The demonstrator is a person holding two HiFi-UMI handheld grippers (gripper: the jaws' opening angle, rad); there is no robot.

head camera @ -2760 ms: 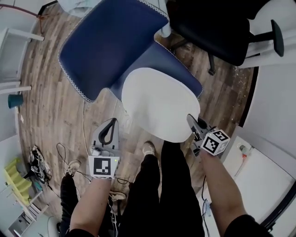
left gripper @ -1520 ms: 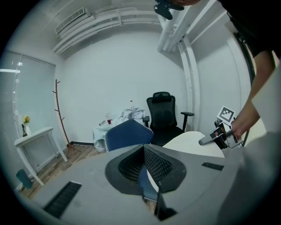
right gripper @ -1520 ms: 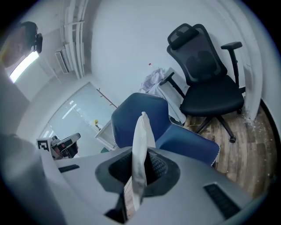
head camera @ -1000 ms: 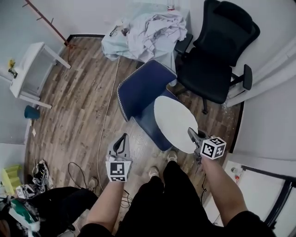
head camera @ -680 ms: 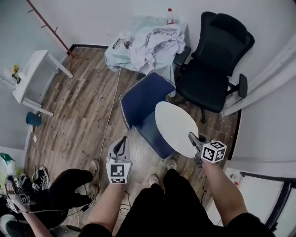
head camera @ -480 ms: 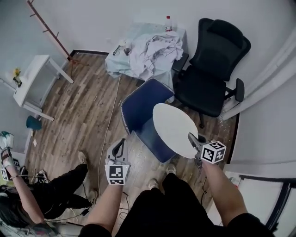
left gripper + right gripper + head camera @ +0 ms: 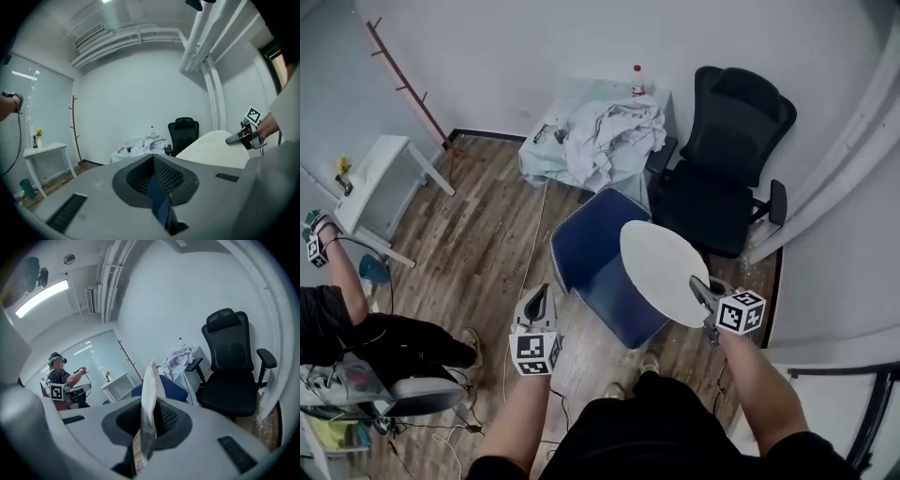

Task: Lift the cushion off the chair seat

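A wooden plank floor (image 7: 478, 225) is seen. A blue chair (image 7: 586, 248) is set at its middle, and a black office chair (image 7: 722, 178) just to the right and farther back. By the far wall a cloth-covered low table (image 7: 542, 155) is placed. Crumpled clothes (image 7: 609, 131) are heaped on it, and a bottle (image 7: 637, 80) is stood at its far edge. A white side table (image 7: 380, 173) is set at the left. A pale cable (image 7: 525, 258) is laid along the planks toward the near side.

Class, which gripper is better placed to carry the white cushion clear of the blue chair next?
Right. The right gripper is shut on the edge of the cushion; the left gripper hangs apart from it, shut and empty.
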